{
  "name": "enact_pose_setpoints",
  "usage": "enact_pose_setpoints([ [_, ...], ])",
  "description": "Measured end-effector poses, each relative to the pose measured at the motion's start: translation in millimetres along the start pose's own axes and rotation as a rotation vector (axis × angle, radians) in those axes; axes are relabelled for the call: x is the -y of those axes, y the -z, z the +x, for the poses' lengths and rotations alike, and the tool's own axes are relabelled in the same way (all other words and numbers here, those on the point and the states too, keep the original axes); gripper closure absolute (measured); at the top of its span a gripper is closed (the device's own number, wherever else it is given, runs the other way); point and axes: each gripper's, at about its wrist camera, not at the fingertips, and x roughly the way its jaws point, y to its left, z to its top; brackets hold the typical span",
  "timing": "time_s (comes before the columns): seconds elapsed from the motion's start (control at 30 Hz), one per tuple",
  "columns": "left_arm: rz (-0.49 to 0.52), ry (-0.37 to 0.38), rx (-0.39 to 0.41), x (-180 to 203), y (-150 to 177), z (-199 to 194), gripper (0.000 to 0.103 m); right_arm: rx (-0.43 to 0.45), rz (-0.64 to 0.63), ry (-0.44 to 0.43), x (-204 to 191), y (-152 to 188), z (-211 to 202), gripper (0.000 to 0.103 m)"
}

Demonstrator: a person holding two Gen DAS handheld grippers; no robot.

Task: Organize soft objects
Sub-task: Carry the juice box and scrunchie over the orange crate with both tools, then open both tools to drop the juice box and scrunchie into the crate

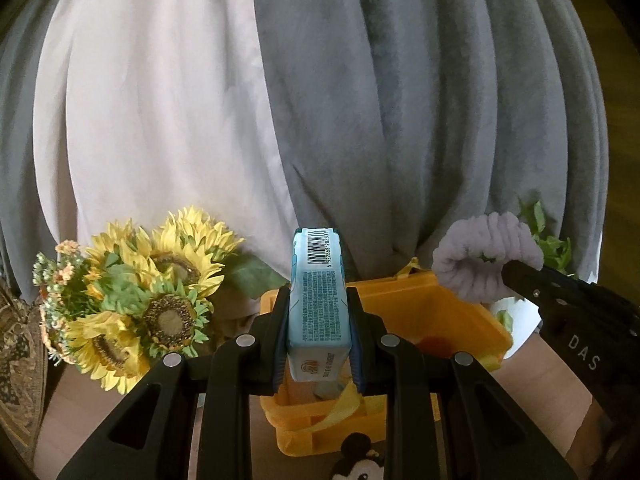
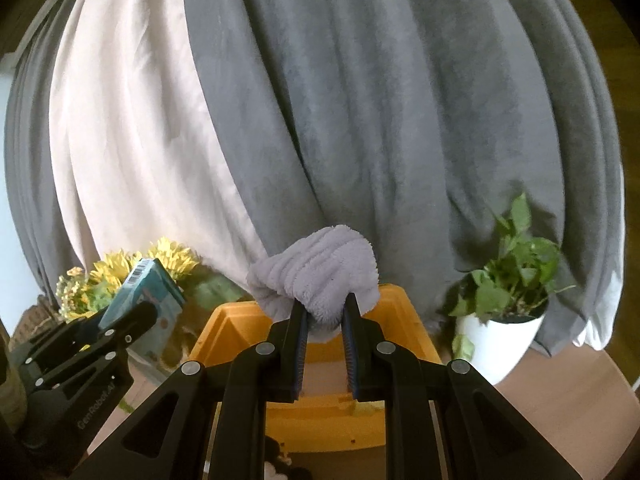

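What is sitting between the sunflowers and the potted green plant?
The yellow bin sits between the sunflowers and the potted plant, seen in the right wrist view.

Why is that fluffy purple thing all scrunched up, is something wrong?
Nothing looks wrong. The right gripper is squeezing the soft lavender cloth above the yellow bin, so it bunches. The left gripper holds a blue tissue pack upright.

Fluffy ribbed lilac cloth point(image 2: 316, 268); glossy tissue pack point(image 1: 319, 300) (printed film); smooth plastic yellow bin point(image 1: 432, 304).
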Motion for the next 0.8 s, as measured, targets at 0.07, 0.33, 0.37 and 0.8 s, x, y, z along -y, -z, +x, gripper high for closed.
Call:
enact_pose_setpoints([
  [0.07, 0.001, -0.002, -0.008, -1.4, 0.6, 8.5, 0.077, -0.012, 0.000, -0.003, 0.2, 0.0, 9.4, 0.085],
  [0.33, -0.008, 0.035, -0.063, -1.3, 5.5, 46.5, 0.077, -0.076, 0.005, -0.005, 5.6, 4.3, 49.0, 0.085],
  [0.37, -0.010, 0.048, -0.076, -0.9, 6.9, 52.6, 0.077, -0.085, 0.011, -0.006, 6.8, 6.0, 53.8, 0.085],
  [0.8, 0.002, 0.081, -0.214, 6.8, 26.0, 109.3, 0.077, -0.276, 0.009, 0.011, 13.1, 28.9, 114.8, 0.085],
])
